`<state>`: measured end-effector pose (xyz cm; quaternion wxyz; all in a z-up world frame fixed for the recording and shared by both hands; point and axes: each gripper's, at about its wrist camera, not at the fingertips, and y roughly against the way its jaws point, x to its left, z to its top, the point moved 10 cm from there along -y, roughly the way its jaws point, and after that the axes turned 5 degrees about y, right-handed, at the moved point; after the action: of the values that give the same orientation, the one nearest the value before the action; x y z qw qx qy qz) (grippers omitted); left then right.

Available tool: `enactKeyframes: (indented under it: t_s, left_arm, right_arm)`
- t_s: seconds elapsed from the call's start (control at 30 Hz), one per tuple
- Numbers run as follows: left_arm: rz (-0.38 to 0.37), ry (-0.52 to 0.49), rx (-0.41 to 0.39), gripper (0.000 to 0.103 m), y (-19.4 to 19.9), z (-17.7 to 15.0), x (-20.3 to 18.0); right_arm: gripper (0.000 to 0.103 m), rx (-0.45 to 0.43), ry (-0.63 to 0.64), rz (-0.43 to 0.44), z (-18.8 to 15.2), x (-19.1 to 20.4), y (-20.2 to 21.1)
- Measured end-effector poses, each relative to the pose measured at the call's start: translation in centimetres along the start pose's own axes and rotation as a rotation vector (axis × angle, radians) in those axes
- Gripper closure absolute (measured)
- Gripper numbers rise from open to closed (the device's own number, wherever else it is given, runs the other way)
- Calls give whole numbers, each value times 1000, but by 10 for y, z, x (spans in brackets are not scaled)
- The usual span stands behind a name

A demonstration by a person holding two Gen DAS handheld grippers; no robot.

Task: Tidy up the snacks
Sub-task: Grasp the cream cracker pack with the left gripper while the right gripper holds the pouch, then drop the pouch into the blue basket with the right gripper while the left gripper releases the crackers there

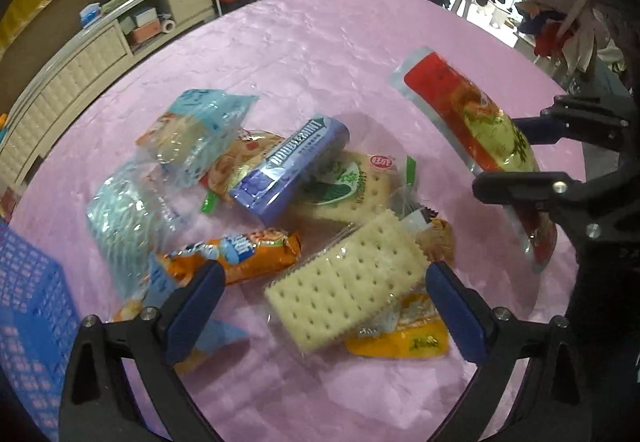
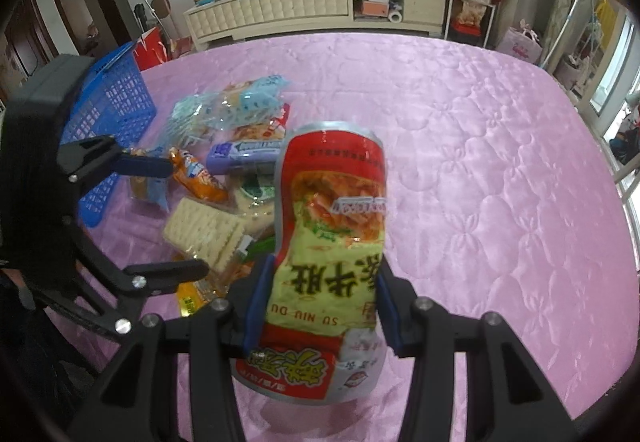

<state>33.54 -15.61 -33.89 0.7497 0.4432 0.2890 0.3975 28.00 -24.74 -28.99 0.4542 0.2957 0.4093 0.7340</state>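
Note:
A pile of snack packs lies on the pink tablecloth (image 1: 320, 54): a clear-wrapped cracker pack (image 1: 344, 282), an orange snack bar (image 1: 244, 250), a purple gum pack (image 1: 292, 166) and pale blue packets (image 1: 196, 134). My left gripper (image 1: 320, 306) is open, its fingers on either side of the cracker pack, just above it. My right gripper (image 2: 320, 306) is shut on a red and yellow snack bag (image 2: 332, 226) and holds it above the cloth, right of the pile. That bag also shows in the left wrist view (image 1: 476, 122).
A blue plastic basket (image 2: 108, 110) stands at the left of the pile; it also shows in the left wrist view (image 1: 28, 322). A yellow packet (image 1: 404, 342) lies under the crackers. A white cabinet (image 2: 304, 10) and shelves stand beyond the table.

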Motion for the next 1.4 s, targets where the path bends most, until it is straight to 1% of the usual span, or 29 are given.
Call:
enactKeyframes:
  t_s: [0.1, 0.2, 0.23, 0.3, 0.37, 0.4, 0.43, 0.47, 0.53, 0.63, 0.77, 0.93, 1.1, 1.2, 1.27, 1.33, 1.4]
  left_arm:
    - [-14, -36, 17, 3, -9, 1, -2]
    - [-2, -88, 34, 3, -15, -2, -8]
    - [-7, -94, 35, 6, -15, -3, -10]
    - [-22, -92, 30, 16, -11, -4, -13]
    - [-32, -75, 34, 35, -9, -6, -15]
    - [-40, -59, 43, 38, -6, -7, -13]
    - [-47, -50, 47, 45, -5, -8, -14]
    - [-61, -38, 56, 46, -4, -10, -15]
    - [-59, -28, 57, 47, -2, -13, -14]
    - [-34, -1, 38, 50, 6, -10, -10]
    - [-35, 56, -29, 50, 42, -4, -7]
    - [-5, 96, -101, 50, 87, -1, 4]
    - [41, 137, -176, 50, 139, -5, 18]
    - [68, 152, -222, 50, 172, -8, 32]
    - [102, 163, -252, 50, 195, -13, 43]
    - [142, 172, -265, 50, 211, -21, 55]
    - [162, 186, -286, 50, 228, -22, 63]
  right_arm:
    - [50, 6, -1, 7, -1, -2, -4]
    - [50, 11, -4, 8, -2, -4, -7]
    - [50, 12, -7, 8, -2, -4, -7]
    - [50, 11, -14, 11, -3, -5, -7]
    - [50, 12, -13, 12, -3, -4, -6]
    - [50, 15, -12, 14, -3, -3, -7]
    - [50, 16, -12, 16, -3, -2, -7]
    - [50, 16, -12, 17, -3, -1, -6]
    - [50, 13, -11, 20, -2, 2, -4]
    - [50, 2, -6, 21, 0, 7, 3]
    - [50, -18, 4, 20, 5, 14, 18]
    - [50, -70, 27, 14, 22, 29, 47]
    - [50, -134, 67, 15, 43, 57, 82]
    - [50, -168, 100, 19, 57, 75, 100]
    - [50, -185, 117, 26, 65, 87, 108]
    - [50, -206, 136, 38, 75, 102, 116]
    - [50, -232, 165, 52, 86, 123, 124]
